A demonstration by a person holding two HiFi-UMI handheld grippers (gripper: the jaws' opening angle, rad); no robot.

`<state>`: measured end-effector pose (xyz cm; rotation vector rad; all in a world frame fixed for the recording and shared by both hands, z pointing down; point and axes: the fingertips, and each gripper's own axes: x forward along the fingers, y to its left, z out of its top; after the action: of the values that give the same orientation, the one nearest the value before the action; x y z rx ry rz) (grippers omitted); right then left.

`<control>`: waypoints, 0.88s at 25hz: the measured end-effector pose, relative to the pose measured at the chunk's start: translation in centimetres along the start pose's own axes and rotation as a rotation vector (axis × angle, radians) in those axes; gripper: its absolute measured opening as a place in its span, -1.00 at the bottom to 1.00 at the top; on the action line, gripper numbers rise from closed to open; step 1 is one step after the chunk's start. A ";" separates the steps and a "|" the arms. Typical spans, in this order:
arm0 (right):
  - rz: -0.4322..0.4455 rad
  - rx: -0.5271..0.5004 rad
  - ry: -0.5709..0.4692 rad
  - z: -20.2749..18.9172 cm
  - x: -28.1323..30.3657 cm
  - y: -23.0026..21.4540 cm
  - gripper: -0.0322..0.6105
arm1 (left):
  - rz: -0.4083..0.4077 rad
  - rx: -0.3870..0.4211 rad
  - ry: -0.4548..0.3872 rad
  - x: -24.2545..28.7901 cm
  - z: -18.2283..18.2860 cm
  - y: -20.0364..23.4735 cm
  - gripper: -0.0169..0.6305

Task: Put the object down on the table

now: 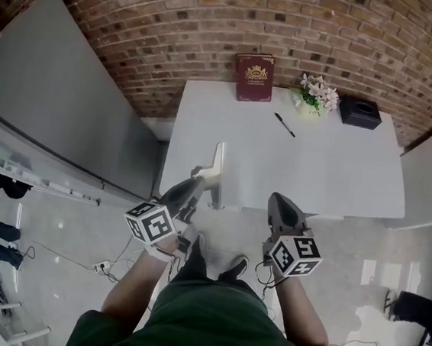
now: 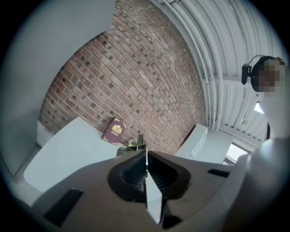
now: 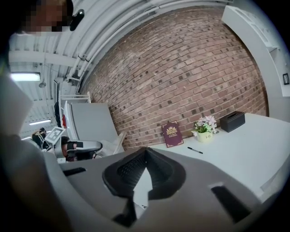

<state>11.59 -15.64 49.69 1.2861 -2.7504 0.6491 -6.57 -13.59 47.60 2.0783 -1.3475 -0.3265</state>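
A thin white flat panel (image 1: pixel 218 169) stands on edge over the front left part of the white table (image 1: pixel 339 174). My left gripper (image 1: pixel 200 176) is shut on its near end. In the left gripper view the panel (image 2: pixel 153 201) shows edge-on, pinched between the dark pads, and my left gripper (image 2: pixel 146 158) points toward the brick wall. My right gripper (image 1: pixel 278 202) hovers by the table's front edge, to the right of the panel. Its jaws (image 3: pixel 145 152) are shut with nothing between them. The right gripper view also catches the panel (image 3: pixel 118 141) off to the left.
At the table's far edge are a maroon book (image 1: pixel 254 77) leaning on the brick wall, a small pot of flowers (image 1: pixel 316 94) and a black box (image 1: pixel 360 112). A black pen (image 1: pixel 285 125) lies in front of them. A grey partition (image 1: pixel 62 98) runs along the left.
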 end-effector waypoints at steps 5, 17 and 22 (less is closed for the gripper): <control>-0.066 0.007 0.009 -0.3 1.2 -0.9 -0.89 | -0.030 -0.041 0.070 3.0 -1.2 3.3 -0.91; -0.347 0.008 -0.026 1.9 2.1 -2.6 -0.89 | -0.168 -0.114 0.349 11.1 -5.7 10.0 -0.91; -0.433 0.016 -0.028 1.8 2.4 -2.8 -0.89 | -0.174 -0.113 0.447 13.3 -7.7 12.9 -0.91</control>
<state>12.37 -19.64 49.56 1.8227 -2.3627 0.6143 -6.02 -26.01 63.30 2.0225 -0.8677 -0.0032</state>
